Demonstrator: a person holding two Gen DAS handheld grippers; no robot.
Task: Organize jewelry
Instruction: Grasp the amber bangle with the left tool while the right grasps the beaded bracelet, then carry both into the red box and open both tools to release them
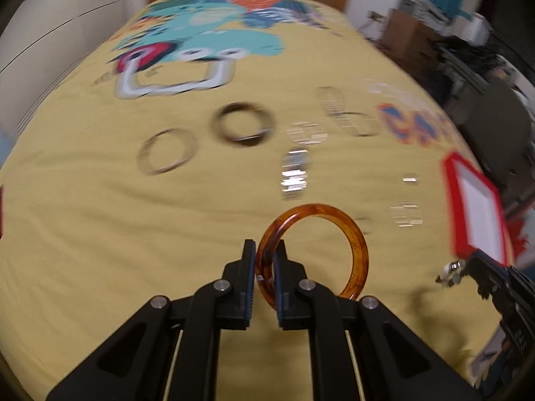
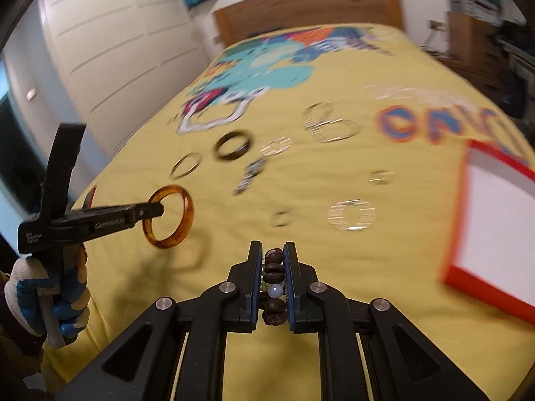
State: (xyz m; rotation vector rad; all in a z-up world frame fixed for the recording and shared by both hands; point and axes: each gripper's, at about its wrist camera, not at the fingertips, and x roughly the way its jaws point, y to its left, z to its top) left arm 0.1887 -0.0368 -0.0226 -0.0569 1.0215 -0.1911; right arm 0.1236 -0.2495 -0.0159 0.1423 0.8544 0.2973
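My left gripper (image 1: 265, 250) is shut on an amber bangle (image 1: 354, 234) and holds it above the yellow bedspread; it also shows in the right wrist view (image 2: 152, 209) with the bangle (image 2: 185, 212). My right gripper (image 2: 273, 250) is shut on a bracelet of dark brown beads (image 2: 275, 269) with one white bead. It appears at the right edge of the left wrist view (image 1: 451, 272). A red-rimmed white tray (image 2: 474, 277) lies on the bed at the right.
Several bangles, rings and bracelets lie blurred on the bedspread: a dark bangle (image 1: 242, 125), a thin metal bangle (image 1: 167, 150), silvery pieces (image 1: 296, 173). A wooden headboard (image 2: 307, 6) stands at the far end. Furniture (image 2: 474, 40) stands right of the bed.
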